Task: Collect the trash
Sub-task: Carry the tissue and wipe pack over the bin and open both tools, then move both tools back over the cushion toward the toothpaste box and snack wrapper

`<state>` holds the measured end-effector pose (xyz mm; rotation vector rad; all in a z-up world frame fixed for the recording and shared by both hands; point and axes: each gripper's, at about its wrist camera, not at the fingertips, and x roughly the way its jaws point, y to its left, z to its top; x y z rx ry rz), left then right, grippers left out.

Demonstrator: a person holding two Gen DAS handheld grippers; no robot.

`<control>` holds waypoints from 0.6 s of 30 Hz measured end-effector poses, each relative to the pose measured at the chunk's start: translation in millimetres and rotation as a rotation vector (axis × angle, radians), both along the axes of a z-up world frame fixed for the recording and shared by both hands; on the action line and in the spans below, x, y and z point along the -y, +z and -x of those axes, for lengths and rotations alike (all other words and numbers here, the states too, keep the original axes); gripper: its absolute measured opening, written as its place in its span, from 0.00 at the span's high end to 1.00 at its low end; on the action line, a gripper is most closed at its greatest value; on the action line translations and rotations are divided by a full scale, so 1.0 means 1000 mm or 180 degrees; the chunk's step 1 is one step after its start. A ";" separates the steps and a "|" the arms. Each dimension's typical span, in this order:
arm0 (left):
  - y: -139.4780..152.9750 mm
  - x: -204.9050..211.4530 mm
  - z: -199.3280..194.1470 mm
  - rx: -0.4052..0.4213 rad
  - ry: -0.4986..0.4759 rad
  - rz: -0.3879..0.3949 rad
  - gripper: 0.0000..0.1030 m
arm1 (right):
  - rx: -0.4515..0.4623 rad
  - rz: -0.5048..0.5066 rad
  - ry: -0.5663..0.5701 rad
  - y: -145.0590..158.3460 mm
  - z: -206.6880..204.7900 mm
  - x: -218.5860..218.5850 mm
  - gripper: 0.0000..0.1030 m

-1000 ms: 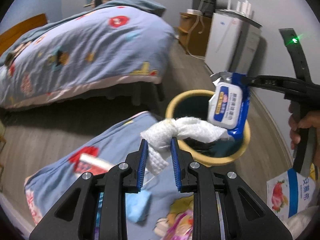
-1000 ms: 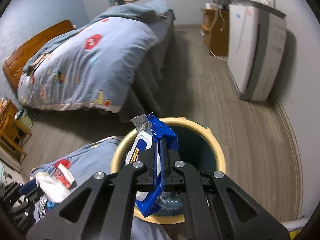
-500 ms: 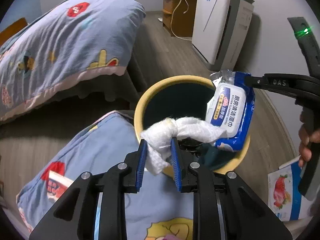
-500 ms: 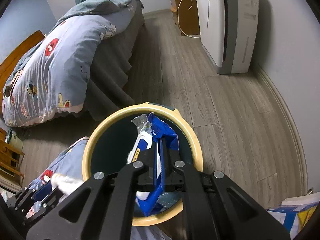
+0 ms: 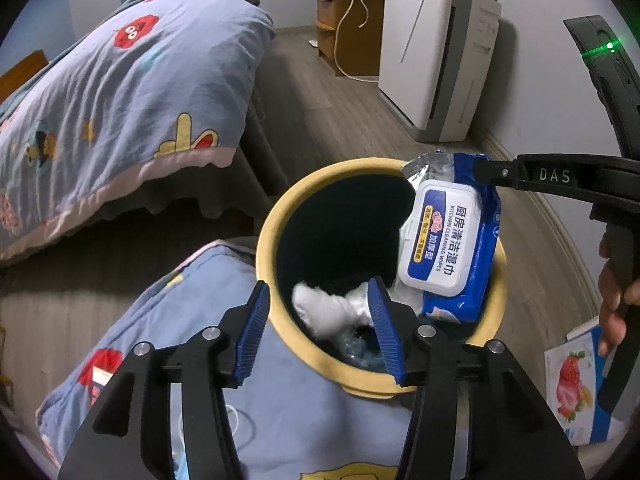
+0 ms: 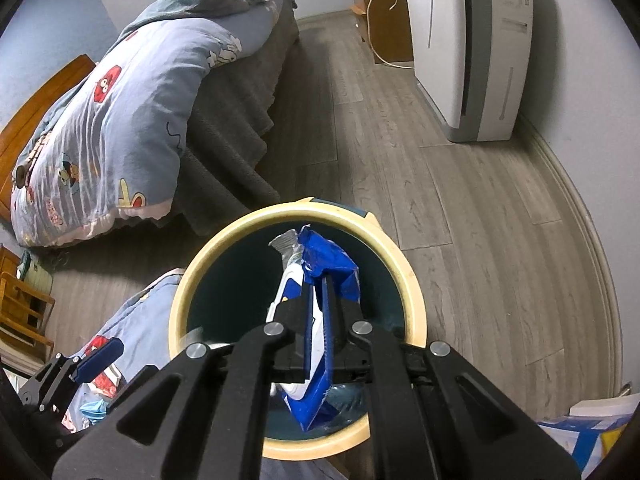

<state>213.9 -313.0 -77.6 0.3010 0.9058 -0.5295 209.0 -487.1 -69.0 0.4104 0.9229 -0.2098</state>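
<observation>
A round bin with a yellow rim (image 5: 272, 216) and dark inside stands on the floor. My left gripper (image 5: 318, 284) hangs over its near edge with its jaws opening. A white tissue wad (image 5: 328, 312) is blurred just beyond the pads, inside the bin and free of them. My right gripper (image 6: 316, 280) is shut on a blue wet wipes pack (image 6: 320, 260) and holds it over the bin's mouth. In the left wrist view the pack (image 5: 444, 240) dangles from the right gripper (image 5: 478, 168) at the bin's right side.
A bed with a blue cartoon quilt (image 5: 120, 92) fills the left. A white air purifier (image 5: 436, 60) and a wooden cabinet (image 5: 348, 24) stand by the far wall. A blue quilt (image 5: 160, 320) lies beside the bin. A strawberry-printed package (image 5: 576, 380) lies at right, near a person's hand (image 5: 616, 292).
The left jaws have spread and the white tissue wad has dropped out of them into the bin. Both grippers came closer over the bin; the right still grips the pack.
</observation>
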 end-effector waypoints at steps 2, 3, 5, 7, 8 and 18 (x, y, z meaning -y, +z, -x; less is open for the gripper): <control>0.000 -0.001 0.000 0.0012 0.0014 0.0015 0.42 | 0.0006 -0.0020 0.0018 -0.001 -0.001 0.000 0.95; 0.001 -0.002 0.000 0.0026 0.0023 0.0033 0.40 | 0.0006 -0.0023 0.0028 -0.001 -0.001 -0.001 0.95; 0.003 -0.004 0.003 0.0053 0.0045 0.0056 0.32 | 0.0012 -0.0039 0.0062 0.000 -0.003 -0.003 0.92; 0.006 -0.008 0.005 0.0065 0.0075 0.0093 0.26 | 0.0040 -0.0057 0.0080 0.000 -0.002 -0.003 0.63; 0.007 -0.010 0.006 0.0070 0.0101 0.0106 0.23 | 0.0064 -0.0062 0.0076 0.001 -0.002 -0.004 0.54; 0.016 -0.037 0.012 0.0115 0.0367 0.0177 0.09 | 0.0177 -0.0091 0.0010 0.010 0.003 -0.002 0.13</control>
